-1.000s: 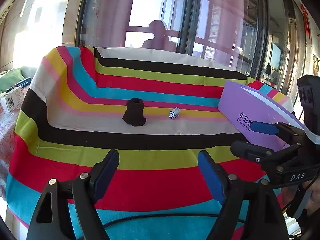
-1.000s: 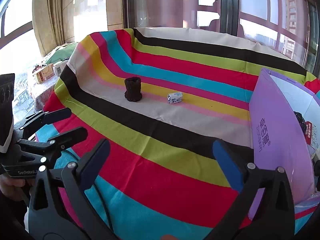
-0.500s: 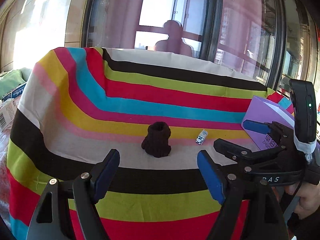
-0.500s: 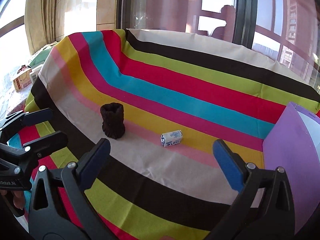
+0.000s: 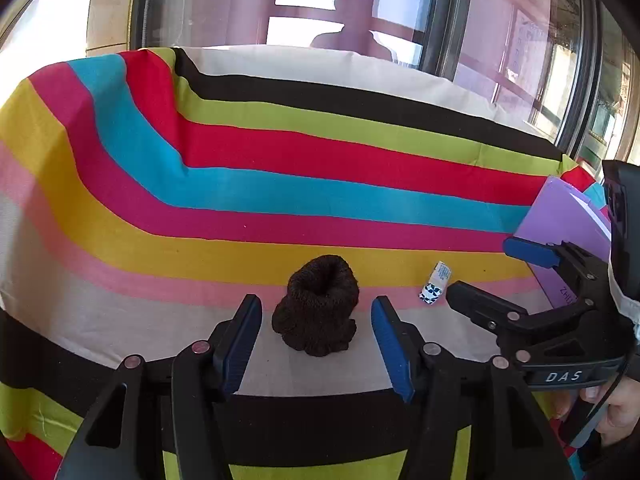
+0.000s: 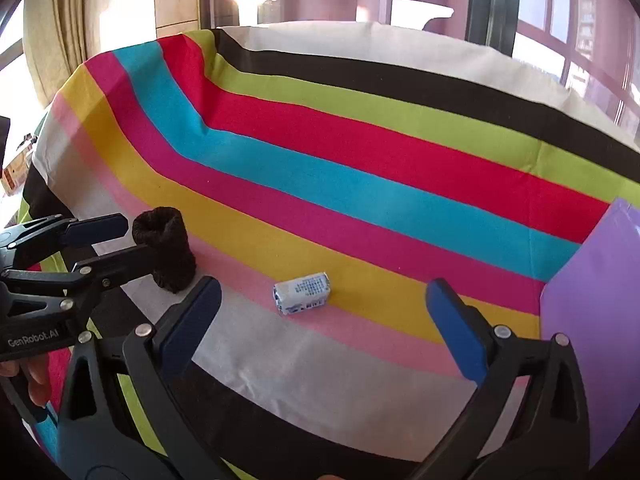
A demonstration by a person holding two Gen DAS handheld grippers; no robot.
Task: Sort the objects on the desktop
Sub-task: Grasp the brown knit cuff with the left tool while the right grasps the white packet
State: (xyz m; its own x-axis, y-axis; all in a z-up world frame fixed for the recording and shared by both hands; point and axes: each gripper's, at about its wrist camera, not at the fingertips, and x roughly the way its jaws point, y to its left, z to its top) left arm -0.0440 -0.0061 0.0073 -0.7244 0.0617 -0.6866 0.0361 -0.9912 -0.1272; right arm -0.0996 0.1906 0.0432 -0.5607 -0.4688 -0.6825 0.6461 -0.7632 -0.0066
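Observation:
A dark brown knitted tube (image 5: 316,308) stands upright on the striped cloth (image 5: 280,184), between the blue pads (image 5: 240,340) of my left gripper (image 5: 316,306). The jaws are closing, with a small gap still showing on each side of the tube. From the right wrist view the left gripper (image 6: 138,240) straddles the knitted tube (image 6: 168,248). A small white and blue packet (image 6: 303,293) lies just ahead of my right gripper (image 6: 323,286), which stands wide open with nothing between its fingers. In the left wrist view the packet (image 5: 436,282) lies beside the right gripper (image 5: 480,270).
A purple box (image 6: 588,320) stands open at the right edge of the cloth, also seen as the purple box (image 5: 560,216) behind the right gripper. Large windows run behind the table. A hand (image 5: 612,412) holds the right gripper's handle.
Both grippers have moved forward over the cloth. The left one now has the knitted tube between its fingers and its jaws have narrowed. The packet has come close before the right gripper.

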